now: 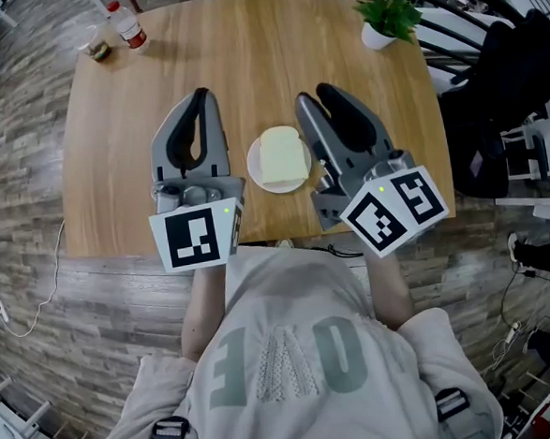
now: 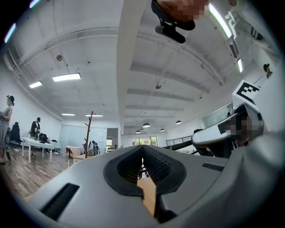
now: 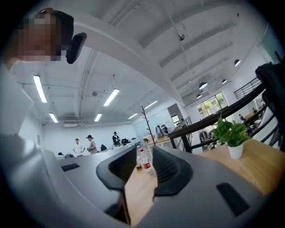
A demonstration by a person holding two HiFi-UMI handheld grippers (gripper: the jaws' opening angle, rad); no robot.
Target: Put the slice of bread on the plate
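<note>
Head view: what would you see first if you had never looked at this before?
A slice of bread lies on a white plate near the front edge of the wooden table. The grey left gripper and right gripper hover either side of it. A green potted plant stands at the far right corner.

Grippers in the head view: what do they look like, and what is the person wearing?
The left gripper and the right gripper both have grey moulded shells, and each claw is lined with black ribbed pads. Each carries a white cube with black square markers and a small green light. The person wears a light grey T-shirt with pale lettering.
</note>
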